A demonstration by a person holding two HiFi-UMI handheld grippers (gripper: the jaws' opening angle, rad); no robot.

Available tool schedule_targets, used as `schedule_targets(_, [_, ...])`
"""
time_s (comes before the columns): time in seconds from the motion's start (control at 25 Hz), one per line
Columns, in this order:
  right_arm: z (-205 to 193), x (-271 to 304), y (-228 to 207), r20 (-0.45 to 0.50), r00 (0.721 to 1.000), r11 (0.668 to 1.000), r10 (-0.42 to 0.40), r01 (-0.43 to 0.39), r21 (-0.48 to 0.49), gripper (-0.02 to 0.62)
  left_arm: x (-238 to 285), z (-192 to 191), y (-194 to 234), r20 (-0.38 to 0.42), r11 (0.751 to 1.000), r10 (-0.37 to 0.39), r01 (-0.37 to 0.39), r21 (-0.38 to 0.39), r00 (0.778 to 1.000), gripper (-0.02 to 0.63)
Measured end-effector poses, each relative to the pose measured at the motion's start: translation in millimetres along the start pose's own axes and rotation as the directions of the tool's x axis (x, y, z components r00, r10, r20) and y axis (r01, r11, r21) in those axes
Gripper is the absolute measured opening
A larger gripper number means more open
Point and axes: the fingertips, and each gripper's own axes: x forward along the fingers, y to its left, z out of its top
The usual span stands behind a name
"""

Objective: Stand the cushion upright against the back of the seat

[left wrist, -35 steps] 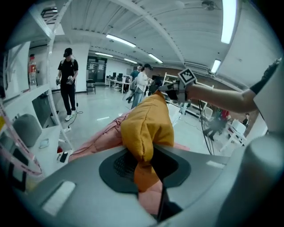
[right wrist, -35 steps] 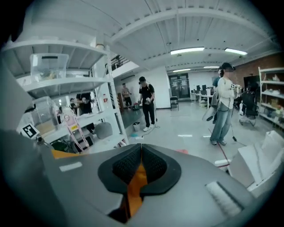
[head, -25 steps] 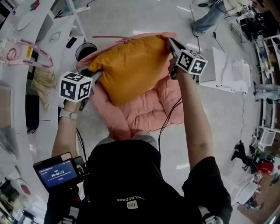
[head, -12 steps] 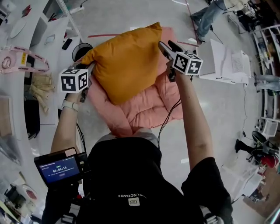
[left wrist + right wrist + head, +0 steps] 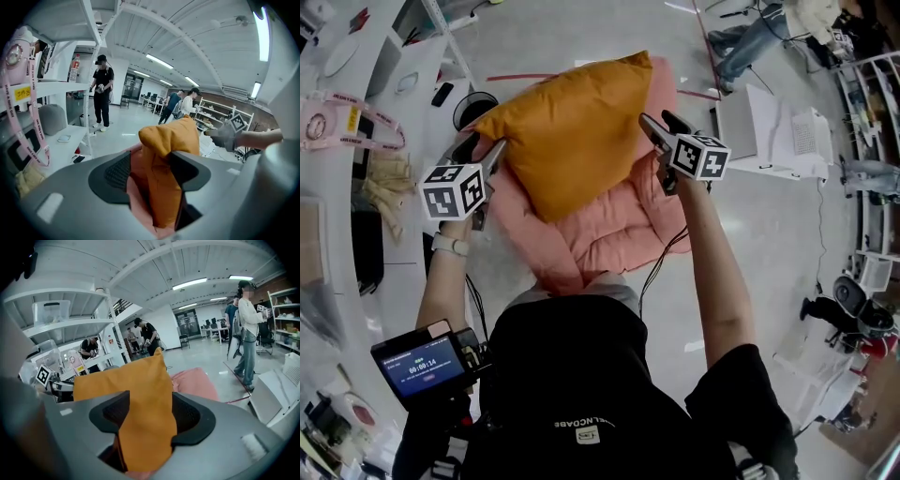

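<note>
An orange cushion (image 5: 572, 131) stands tilted upright on the pink padded seat (image 5: 609, 234), leaning on its raised back. My left gripper (image 5: 480, 148) sits at the cushion's left corner. Its jaws have just been opening; the corner (image 5: 168, 154) lies between them, with pink fabric showing beside the left pad. My right gripper (image 5: 656, 120) is at the cushion's right edge. Its jaws have just been opening too, and the orange edge (image 5: 140, 394) hangs loosely between the pads.
A black round bin (image 5: 483, 108) stands behind the seat on the left, next to white shelving (image 5: 356, 141). White furniture (image 5: 769, 131) is at the right. A cable (image 5: 661, 262) hangs under my right arm. People (image 5: 102, 89) (image 5: 246, 333) stand in the aisles.
The cushion has tipped up and back onto the seat's back. Both grippers' jaws have opened off its corners, and the right gripper has come down along its right edge.
</note>
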Motion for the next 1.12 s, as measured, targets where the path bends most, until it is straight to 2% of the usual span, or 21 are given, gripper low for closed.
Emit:
schedule_targets(0.16, [3.7, -5.9, 2.8, 0.005, 1.0, 1.0, 0.011, -0.011, -0.008, 0.282, -12.9, -9.9, -11.6, 0.001, 1.0, -0.016, 0.016, -0.005, 1.0, 0.287])
schedule_targets(0.32, [6.8, -4.9, 5.1, 0.0, 1.0, 1.0, 0.025, -0.025, -0.016, 0.296, -16.9, -28.7, -25.6, -0.033, 0.999, -0.035, 0.035, 0.001, 0.999, 0.331])
schedule_targets(0.44, [8.1, -3.1, 8.0, -0.01, 0.999, 0.999, 0.046, -0.047, -0.017, 0.307, -18.5, -40.8, -36.6, -0.056, 0.999, -0.042, 0.041, -0.012, 0.998, 0.338])
schedule_targets(0.72, [9.8, 13.4, 4.0, -0.048, 0.985, 0.985, 0.167, -0.168, -0.032, 0.356, -14.4, -44.8, -52.9, -0.078, 1.0, 0.007, -0.009, -0.025, 0.997, 0.382])
schedule_targets(0.92, [9.7, 37.3, -3.3, -0.084, 0.958, 0.956, 0.274, -0.281, -0.082, 0.421, -14.2, -45.9, -59.8, -0.087, 0.997, 0.074, -0.077, -0.032, 0.993, 0.393])
schedule_targets(1.12, [1.5, 50.6, -6.3, -0.131, 0.928, 0.928, 0.35, -0.363, -0.089, 0.431, -2.8, -50.1, -68.4, -0.108, 0.994, 0.106, -0.109, -0.031, 0.988, 0.396])
